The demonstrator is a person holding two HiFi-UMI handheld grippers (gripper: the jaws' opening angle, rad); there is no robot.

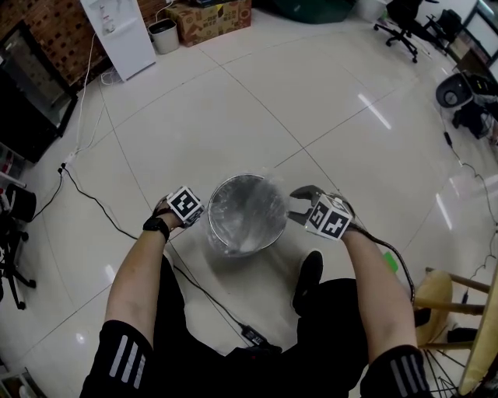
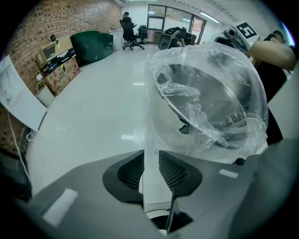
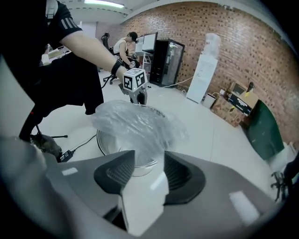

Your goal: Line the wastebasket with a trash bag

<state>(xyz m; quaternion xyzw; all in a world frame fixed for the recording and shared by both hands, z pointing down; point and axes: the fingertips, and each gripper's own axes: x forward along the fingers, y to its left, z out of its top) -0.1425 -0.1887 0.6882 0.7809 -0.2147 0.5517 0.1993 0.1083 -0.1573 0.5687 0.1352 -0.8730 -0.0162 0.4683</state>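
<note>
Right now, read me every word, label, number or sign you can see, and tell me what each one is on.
No text can be read here.
Cardboard box: dark marks on its side, too small and blurred to read.
Marker cubes, one at the left and one at the right: black-and-white square patterns only, no letters or numbers.

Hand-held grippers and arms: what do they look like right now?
The left hand-held gripper and right hand-held gripper are grey, with black ribbed pads and a black-and-white marker cube each. Black watch on left wrist; black short sleeves with white stripes.
</note>
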